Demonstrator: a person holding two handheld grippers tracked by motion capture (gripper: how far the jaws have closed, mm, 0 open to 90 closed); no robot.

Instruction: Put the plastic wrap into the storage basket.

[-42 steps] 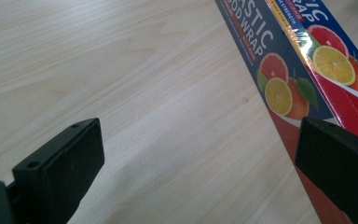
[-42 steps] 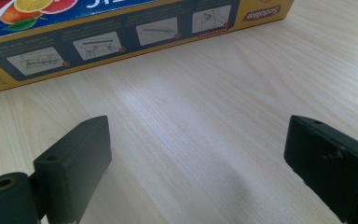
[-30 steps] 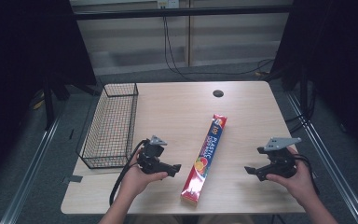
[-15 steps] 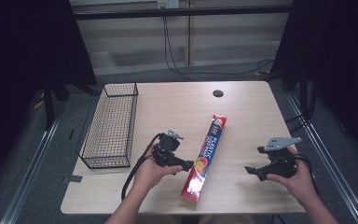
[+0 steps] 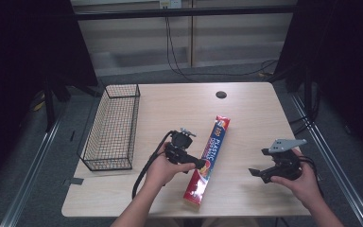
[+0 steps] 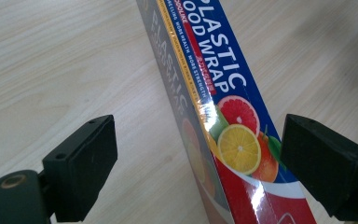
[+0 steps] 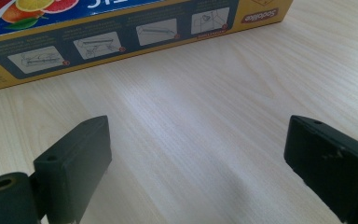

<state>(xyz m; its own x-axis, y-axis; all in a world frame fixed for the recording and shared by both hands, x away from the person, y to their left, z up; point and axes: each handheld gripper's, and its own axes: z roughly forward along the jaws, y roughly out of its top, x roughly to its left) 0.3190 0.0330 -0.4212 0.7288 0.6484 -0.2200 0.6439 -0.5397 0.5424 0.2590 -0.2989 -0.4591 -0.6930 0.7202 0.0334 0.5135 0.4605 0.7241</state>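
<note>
The person is bringing the left gripper (image 5: 199,164) to the long red and blue cardboard box of plastic food wrap (image 5: 209,161), so the step in hand is, in my judgement, the approach before a grasp. In the left gripper view the two black jaws are standing wide apart, one on each side of the box (image 6: 223,121), and they are not touching it. The gripper is released and is holding nothing.

The box is lying flat on the pale wooden table (image 5: 246,104), near the middle and a little towards the near edge. Its long axis is running from the near edge towards the far edge, and it is leaning slightly to the right at the far end. The end with the picture of citrus fruits and the red colour is pointing to the person; the blue end with the letters is pointing away. The left gripper is meeting the box at its near half, just beside the fruit picture.

The right gripper (image 5: 257,173) is waiting at the right, well apart from the box. Its jaws are also standing open over bare wood, and the yellow side of the box (image 7: 121,37) is lying beyond them.

The next move is probably calling for a little lowering, so that the jaws are coming across the narrow width of the box, and then for closing. A black wire basket (image 5: 112,127) is standing at the left of the table, and it may be the place for the box.
</note>
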